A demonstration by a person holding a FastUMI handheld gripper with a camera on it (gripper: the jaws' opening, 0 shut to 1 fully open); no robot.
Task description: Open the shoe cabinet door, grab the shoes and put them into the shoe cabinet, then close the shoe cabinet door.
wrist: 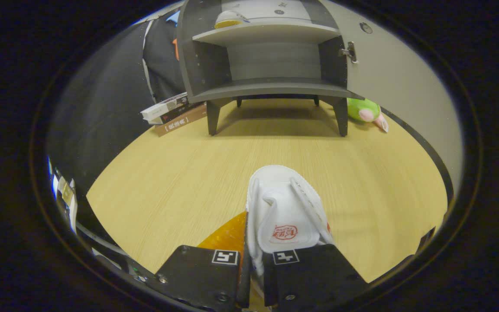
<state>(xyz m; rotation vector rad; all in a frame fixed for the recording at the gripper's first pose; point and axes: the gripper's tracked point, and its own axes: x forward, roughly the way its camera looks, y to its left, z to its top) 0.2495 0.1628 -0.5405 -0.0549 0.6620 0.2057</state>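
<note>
A: Which step is in hand?

B: The carry, it is judged. The cabinet (267,56) door (401,86) is already swung open to the right, and a white shoe (284,208) is held in the tool (256,260) over the near part of the surface (167,173), well short of the cabinet.

A: How is the tool set?

B: The fingers are drawn close together, with the shoe's rear edge pinched between them; the left finger appears to lie outside the shoe wall and the right one inside or over the opening, though the contact itself is partly hidden.

A: What is called for next?

B: The shoe is to be moved forward to the far cabinet and set on a shelf. The lower shelf (271,89) looks free; on the upper one a second shoe (230,19) seems to be lying already. The shelf lip must be cleared before release, then the door is to be shut.

A: How does the shoe look?

B: White, soft-sided, with a strap across the top and a red mark on the insole; an orange sole is seen at its left. The toe is pointed away, towards the cabinet.
</note>
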